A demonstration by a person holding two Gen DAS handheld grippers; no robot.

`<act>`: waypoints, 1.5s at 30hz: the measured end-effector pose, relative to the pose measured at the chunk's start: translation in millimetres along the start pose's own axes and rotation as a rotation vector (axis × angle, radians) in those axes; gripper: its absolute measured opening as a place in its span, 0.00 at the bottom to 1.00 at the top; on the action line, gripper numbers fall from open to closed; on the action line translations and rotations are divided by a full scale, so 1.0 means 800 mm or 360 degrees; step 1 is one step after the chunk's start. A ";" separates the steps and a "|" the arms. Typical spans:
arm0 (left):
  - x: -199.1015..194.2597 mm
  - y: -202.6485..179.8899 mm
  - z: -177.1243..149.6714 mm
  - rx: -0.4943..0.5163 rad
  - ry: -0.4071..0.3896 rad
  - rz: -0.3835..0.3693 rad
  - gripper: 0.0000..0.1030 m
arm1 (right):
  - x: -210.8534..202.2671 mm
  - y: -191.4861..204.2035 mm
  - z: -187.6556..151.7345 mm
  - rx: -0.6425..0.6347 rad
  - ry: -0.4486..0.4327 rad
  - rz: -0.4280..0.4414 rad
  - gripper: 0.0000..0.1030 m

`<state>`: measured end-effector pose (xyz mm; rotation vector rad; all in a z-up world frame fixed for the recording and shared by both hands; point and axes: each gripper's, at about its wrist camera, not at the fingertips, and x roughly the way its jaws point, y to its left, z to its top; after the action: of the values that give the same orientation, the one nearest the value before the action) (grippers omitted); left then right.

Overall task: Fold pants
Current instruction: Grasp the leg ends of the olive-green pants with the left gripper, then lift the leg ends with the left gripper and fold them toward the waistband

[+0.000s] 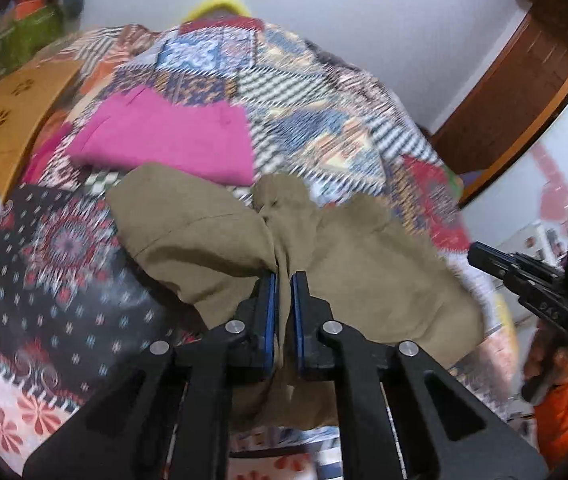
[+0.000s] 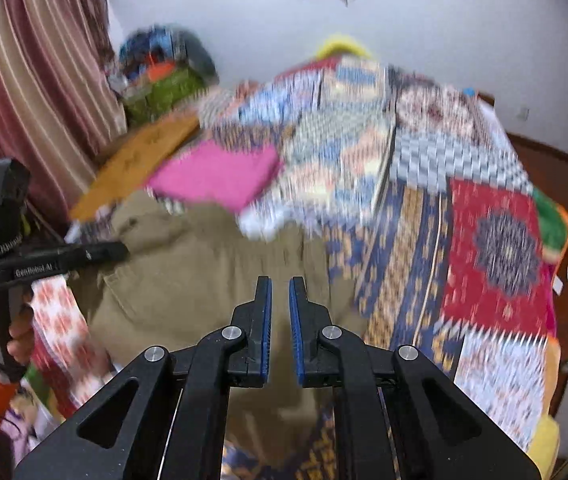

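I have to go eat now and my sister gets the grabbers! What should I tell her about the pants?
Left gripper: shut on a bunched ridge of the khaki pants, lifting it a little.
Right gripper: nearly closed, nothing between its pads, hovering over the pants.
The pants lie crumpled on the patchwork quilt. Beyond them sits the pink cloth, folded flat already.
Done: one grab only. No neat fold shows yet.
Left: probably spread the pants flat, lay leg on leg, then fold them up.
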<state>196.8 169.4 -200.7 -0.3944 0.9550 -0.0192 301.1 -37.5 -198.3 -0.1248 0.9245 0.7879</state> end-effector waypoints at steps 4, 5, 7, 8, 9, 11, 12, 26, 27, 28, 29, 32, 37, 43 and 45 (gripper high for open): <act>0.000 0.008 -0.011 -0.0044 0.0029 -0.0049 0.07 | -0.010 -0.005 -0.014 0.0037 0.0028 0.0021 0.08; 0.000 0.009 -0.012 -0.0042 0.0036 -0.0051 0.07 | -0.016 -0.006 -0.015 0.0038 0.0015 0.0013 0.08; 0.002 0.010 -0.012 -0.0044 0.0051 -0.0049 0.07 | -0.026 -0.006 -0.015 0.0047 -0.0005 0.0011 0.09; 0.003 0.010 -0.012 -0.0046 0.0057 -0.0045 0.08 | -0.026 -0.008 -0.013 0.0054 -0.0005 0.0011 0.12; 0.005 0.010 -0.013 -0.0041 0.0065 -0.0032 0.09 | -0.026 -0.009 -0.011 0.0057 -0.0002 0.0007 0.21; 0.007 0.011 -0.018 -0.0035 0.0076 -0.0005 0.13 | -0.024 -0.011 -0.008 0.0055 -0.0006 -0.0030 0.36; 0.008 0.012 -0.020 -0.0038 0.0085 0.0005 0.21 | -0.020 -0.012 -0.007 0.0051 -0.0006 -0.0051 0.41; 0.015 0.066 -0.043 -0.0246 0.0181 -0.0023 0.77 | 0.041 -0.030 -0.018 0.0264 0.0254 0.0034 0.70; 0.023 0.065 -0.045 -0.0245 0.0207 -0.0044 0.77 | 0.045 -0.029 -0.020 0.0272 0.0276 0.0045 0.70; 0.028 0.063 -0.047 -0.0242 0.0227 -0.0057 0.78 | 0.050 -0.029 -0.022 0.0280 0.0294 0.0053 0.71; 0.034 0.061 -0.048 -0.0235 0.0248 -0.0067 0.78 | 0.054 -0.029 -0.025 0.0292 0.0302 0.0048 0.75; 0.051 0.054 -0.050 -0.0217 0.0293 -0.0065 0.81 | 0.059 -0.029 -0.028 0.0330 0.0308 0.0068 0.82; 0.066 0.065 -0.056 -0.0285 0.0323 -0.0148 0.83 | 0.059 -0.029 -0.028 0.0338 0.0312 0.0088 0.83; 0.066 0.056 -0.055 -0.0255 0.0308 -0.0239 0.61 | 0.056 -0.018 -0.022 0.0306 0.0253 0.0120 0.55; 0.063 0.048 -0.053 -0.0225 0.0292 -0.0240 0.54 | 0.055 -0.012 -0.018 0.0270 0.0213 0.0113 0.39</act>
<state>186.0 182.2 -275.4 -0.6025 1.1089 -0.1278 313.0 -25.9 -242.7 0.0038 1.1235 0.7699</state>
